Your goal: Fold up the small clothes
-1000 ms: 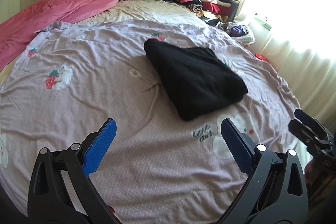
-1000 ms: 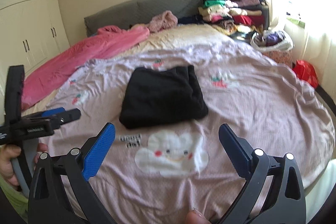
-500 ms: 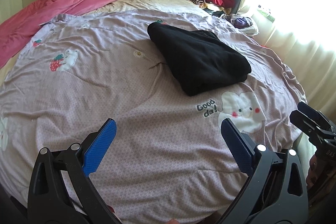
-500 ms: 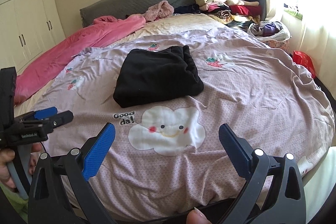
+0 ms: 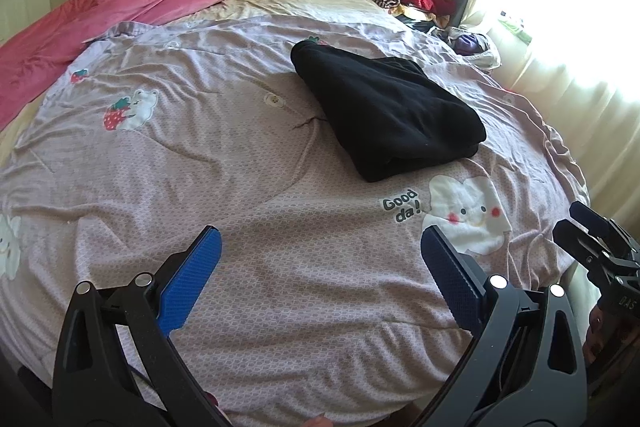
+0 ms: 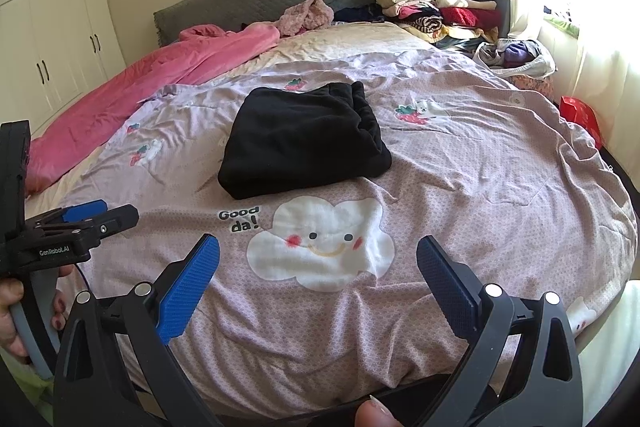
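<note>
While lying folded on bedspread (image 6: 480,163):
black garment (image 6: 304,139): soft, light, floppy; pinch at thick folded edge
left gripper (image 5: 320,275): fingers wide apart, empty
right gripper (image 6: 318,277): same deal

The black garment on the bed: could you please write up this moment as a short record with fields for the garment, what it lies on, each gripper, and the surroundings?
garment: black garment, folded into a compact stack, nothing gripping it
surface: lilac bedspread, near its printed cloud and "Good da!" text
left gripper: fingers open, empty, above the near edge of the bed
right gripper: fingers open, empty, short of the garment
surroundings: pink blanket at left, pile of clothes by the headboard
</note>
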`<state>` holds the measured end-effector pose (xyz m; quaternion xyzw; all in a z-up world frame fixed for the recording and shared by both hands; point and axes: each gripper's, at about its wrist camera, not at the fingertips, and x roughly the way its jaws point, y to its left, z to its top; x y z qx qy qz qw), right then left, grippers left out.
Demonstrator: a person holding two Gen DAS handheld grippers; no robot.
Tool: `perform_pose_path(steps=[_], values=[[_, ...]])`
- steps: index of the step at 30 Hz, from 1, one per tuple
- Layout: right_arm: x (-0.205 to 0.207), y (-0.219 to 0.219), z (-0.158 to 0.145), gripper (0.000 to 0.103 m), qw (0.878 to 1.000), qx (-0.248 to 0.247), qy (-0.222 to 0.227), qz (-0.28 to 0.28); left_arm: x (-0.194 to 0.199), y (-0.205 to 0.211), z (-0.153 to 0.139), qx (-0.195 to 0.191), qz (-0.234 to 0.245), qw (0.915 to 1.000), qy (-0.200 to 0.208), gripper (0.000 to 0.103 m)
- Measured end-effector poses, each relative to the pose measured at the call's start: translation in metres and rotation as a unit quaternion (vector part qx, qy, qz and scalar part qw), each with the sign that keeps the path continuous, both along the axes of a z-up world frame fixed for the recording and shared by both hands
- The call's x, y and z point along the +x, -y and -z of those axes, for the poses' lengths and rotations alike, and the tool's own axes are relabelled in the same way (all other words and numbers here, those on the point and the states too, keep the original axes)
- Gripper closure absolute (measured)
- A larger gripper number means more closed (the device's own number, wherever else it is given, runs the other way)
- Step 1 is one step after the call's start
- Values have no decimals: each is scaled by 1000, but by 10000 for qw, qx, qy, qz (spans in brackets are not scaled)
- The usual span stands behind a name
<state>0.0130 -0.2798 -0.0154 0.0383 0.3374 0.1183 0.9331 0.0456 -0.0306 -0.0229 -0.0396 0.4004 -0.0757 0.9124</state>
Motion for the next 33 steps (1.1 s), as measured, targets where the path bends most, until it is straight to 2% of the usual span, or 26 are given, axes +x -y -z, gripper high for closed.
perform_pose_path(steps=[6, 33], values=[[0, 0, 0, 5, 10000, -7, -5, 15, -1, 0, 1, 101, -26, 9999, -11, 10], [0, 2, 0, 5, 9999, -82, -17, 65, -5, 4, -1, 100, 32, 9999, 26, 10]])
